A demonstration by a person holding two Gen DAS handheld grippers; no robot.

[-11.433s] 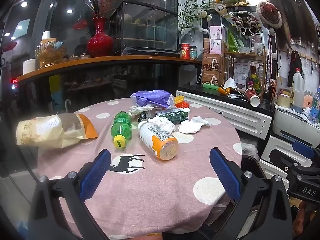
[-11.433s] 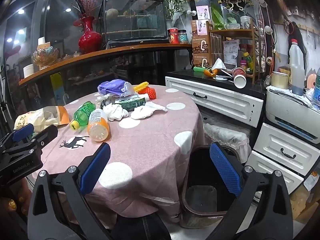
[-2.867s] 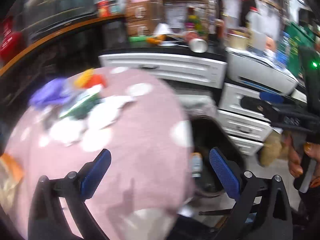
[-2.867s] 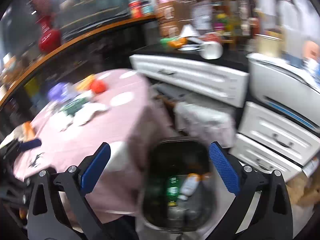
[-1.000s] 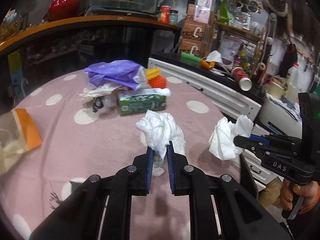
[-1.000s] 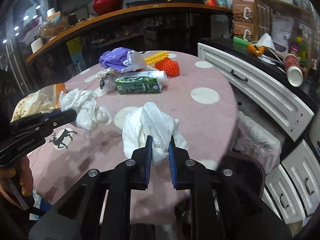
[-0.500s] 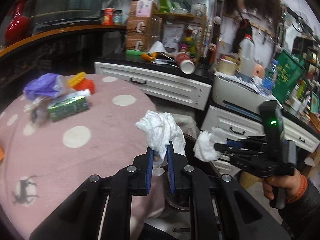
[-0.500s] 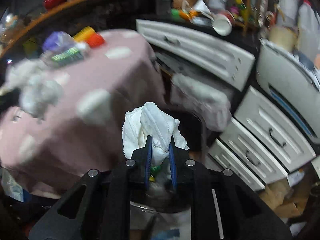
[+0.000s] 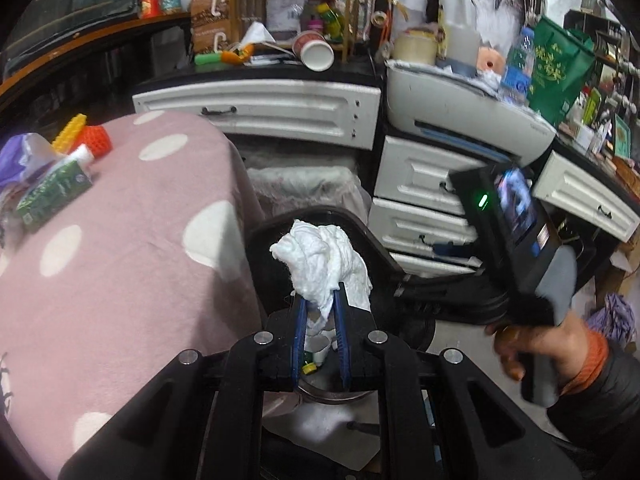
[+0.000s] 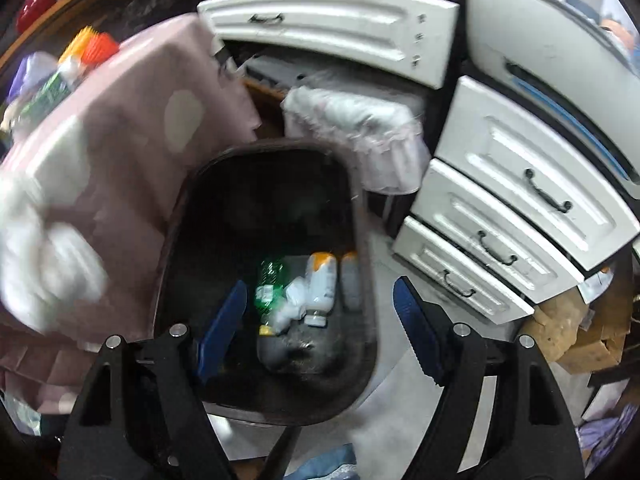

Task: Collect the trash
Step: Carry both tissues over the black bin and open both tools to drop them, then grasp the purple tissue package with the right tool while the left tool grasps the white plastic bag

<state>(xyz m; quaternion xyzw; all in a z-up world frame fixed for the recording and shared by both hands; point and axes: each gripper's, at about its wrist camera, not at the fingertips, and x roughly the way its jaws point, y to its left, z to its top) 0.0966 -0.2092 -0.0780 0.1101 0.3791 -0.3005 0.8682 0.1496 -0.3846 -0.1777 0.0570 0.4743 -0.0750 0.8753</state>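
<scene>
My left gripper (image 9: 319, 304) is shut on a crumpled white tissue (image 9: 322, 264) and holds it over the dark trash bin (image 9: 260, 240) beside the table. My right gripper (image 10: 320, 316) is open and empty above the same trash bin (image 10: 360, 216). Inside the bin lie a green bottle (image 10: 269, 280), an orange-capped bottle (image 10: 320, 284) and a white tissue (image 10: 290, 306). The left gripper's tissue shows as a white blur at the left of the right wrist view (image 10: 44, 252). The right gripper's body (image 9: 516, 232) shows in the left wrist view.
The pink polka-dot table (image 9: 112, 264) still carries a green carton (image 9: 52, 192), a purple bag (image 9: 16, 156) and orange and yellow pieces (image 9: 94, 140). White drawers (image 10: 500, 232) stand right of the bin. A covered white stool (image 10: 352, 120) sits behind it.
My right gripper has opened and its tissue has dropped into the bin. My left gripper has carried its tissue from over the table edge to above the bin.
</scene>
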